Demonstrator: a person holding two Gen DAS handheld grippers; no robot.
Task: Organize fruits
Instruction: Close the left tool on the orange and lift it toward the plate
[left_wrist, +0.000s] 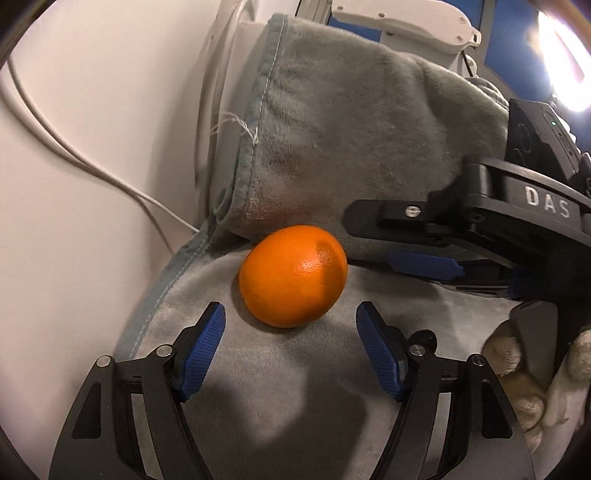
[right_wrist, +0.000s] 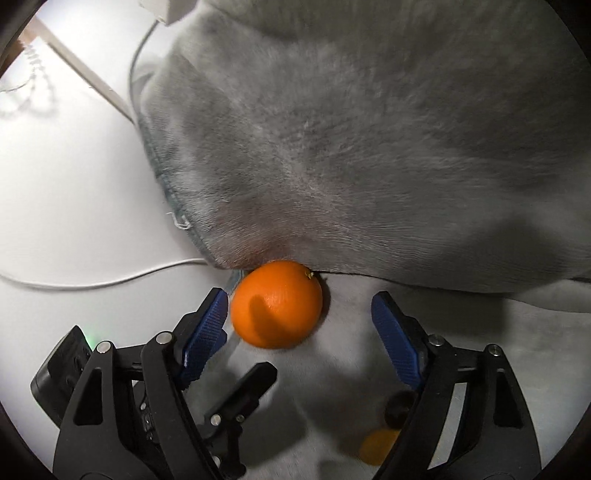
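An orange (left_wrist: 293, 276) lies on a grey plush cloth (left_wrist: 332, 147), against the foot of a draped fold. My left gripper (left_wrist: 291, 325) is open, its blue pads just short of the orange on either side. My right gripper (right_wrist: 301, 314) is open too, and the orange (right_wrist: 277, 304) sits between its fingertips, close to the left pad (right_wrist: 207, 328). The right gripper also shows in the left wrist view (left_wrist: 424, 243), reaching in from the right beside the orange. A second yellow-orange fruit (right_wrist: 378, 445) shows partly behind the right gripper's finger.
A white cable (left_wrist: 74, 147) runs over the white surface (left_wrist: 74, 258) to the left of the cloth. A white device (left_wrist: 406, 26) stands behind the cloth. A gloved hand (left_wrist: 517, 376) holds the right gripper at lower right. The left gripper's body (right_wrist: 236, 402) lies low in the right wrist view.
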